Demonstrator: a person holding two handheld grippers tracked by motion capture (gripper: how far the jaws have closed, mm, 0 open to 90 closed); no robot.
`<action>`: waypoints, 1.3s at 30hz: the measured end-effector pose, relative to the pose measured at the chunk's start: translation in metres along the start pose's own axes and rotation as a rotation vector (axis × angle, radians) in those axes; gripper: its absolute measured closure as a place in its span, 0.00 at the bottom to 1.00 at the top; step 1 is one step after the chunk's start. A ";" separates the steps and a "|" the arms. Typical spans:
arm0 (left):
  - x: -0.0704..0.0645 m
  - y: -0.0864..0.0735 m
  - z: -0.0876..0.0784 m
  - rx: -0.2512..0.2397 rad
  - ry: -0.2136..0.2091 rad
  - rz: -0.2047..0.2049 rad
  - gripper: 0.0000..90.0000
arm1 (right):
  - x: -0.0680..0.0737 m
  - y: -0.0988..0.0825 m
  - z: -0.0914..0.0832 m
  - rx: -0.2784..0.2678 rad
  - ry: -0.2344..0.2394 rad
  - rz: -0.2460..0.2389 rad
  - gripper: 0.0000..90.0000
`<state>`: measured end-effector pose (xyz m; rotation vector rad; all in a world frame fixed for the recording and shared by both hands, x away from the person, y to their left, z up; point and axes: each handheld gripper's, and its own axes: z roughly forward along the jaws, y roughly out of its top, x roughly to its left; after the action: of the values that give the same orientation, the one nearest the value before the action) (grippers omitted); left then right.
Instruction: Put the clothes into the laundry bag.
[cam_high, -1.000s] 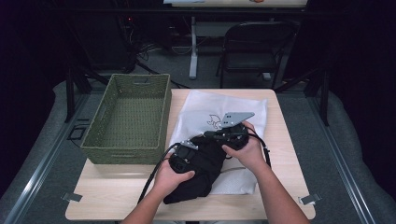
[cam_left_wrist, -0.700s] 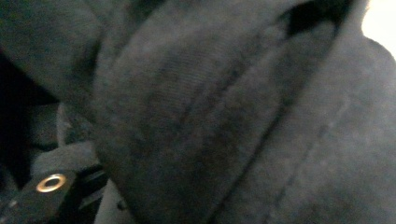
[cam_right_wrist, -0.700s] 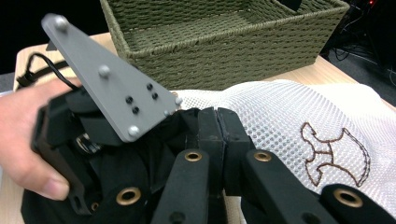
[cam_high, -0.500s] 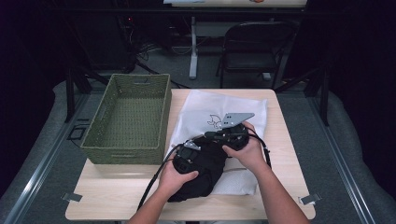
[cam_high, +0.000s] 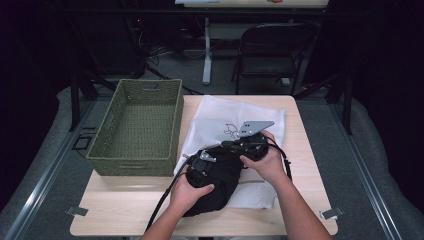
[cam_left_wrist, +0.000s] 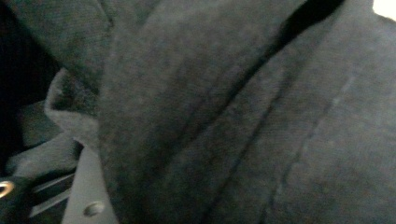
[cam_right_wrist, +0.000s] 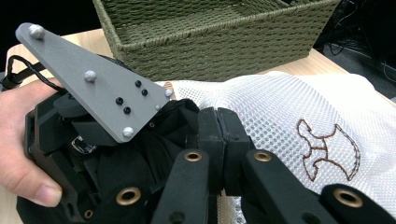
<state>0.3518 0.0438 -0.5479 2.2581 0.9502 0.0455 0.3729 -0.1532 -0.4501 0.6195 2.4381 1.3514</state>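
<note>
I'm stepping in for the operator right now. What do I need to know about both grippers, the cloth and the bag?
Right gripper: fingers shut at the edge of the white mesh bag; whether they pinch it is unclear.
Left gripper: buried in the black garment, fingers just opening; grip unclear.
The garment lies bunched on the bag, on the table. Green basket is empty.
Done: nothing bagged yet.
Left: probably getting the garment into the bag.

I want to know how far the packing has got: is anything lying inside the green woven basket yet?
No: in the high view the green woven basket shows only its bare woven floor.
</note>
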 end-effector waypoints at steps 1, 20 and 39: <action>0.000 0.000 0.000 -0.004 -0.013 -0.002 0.45 | -0.001 0.000 0.000 0.000 -0.003 -0.003 0.99; -0.002 0.005 -0.006 0.015 -0.015 0.054 0.31 | -0.006 -0.003 -0.002 -0.001 -0.011 0.019 0.99; -0.008 0.005 -0.043 -0.073 -0.014 0.017 0.23 | -0.011 -0.007 -0.003 0.007 -0.024 0.028 0.99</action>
<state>0.3376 0.0605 -0.5103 2.1970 0.9073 0.0707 0.3800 -0.1640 -0.4537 0.6695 2.4253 1.3387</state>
